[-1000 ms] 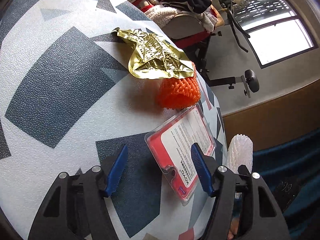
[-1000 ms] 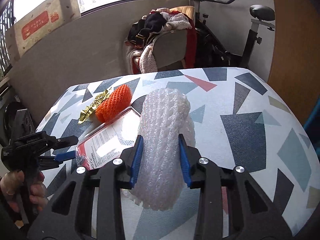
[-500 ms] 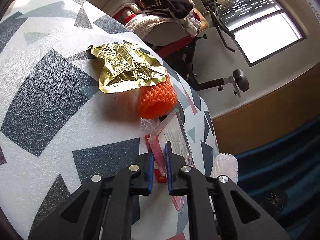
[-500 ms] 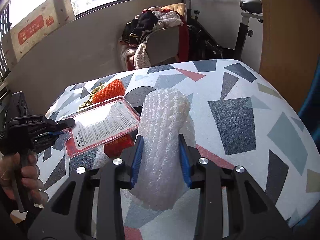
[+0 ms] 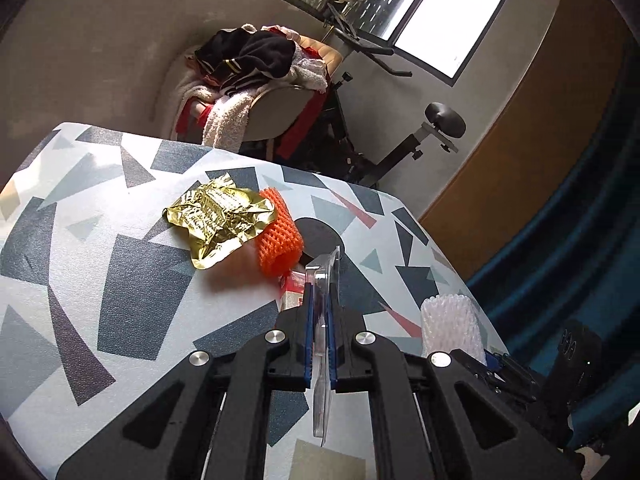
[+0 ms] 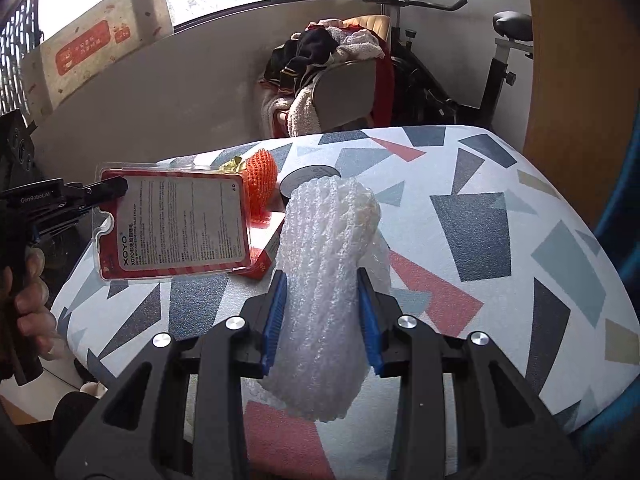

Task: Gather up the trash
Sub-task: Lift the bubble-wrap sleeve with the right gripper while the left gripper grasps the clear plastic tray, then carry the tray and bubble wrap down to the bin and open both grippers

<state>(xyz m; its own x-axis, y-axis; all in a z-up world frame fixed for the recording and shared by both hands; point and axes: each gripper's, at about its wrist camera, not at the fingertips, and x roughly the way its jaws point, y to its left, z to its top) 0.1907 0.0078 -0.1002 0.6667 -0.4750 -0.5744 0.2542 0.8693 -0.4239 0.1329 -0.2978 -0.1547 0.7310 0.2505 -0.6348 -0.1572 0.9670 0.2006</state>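
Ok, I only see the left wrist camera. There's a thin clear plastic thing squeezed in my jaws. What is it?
Observer: The right wrist view shows its flat side: a red-and-white blister pack printed XOYO. The left gripper pinches its upper corner.
Operator: Is the white bumpy thing lying on the table?
Observer: No. The right gripper is shut on that white foam net and holds it above the table.
Operator: Who's holding my gripper?
Observer: A hand grips its handle at the table's edge.
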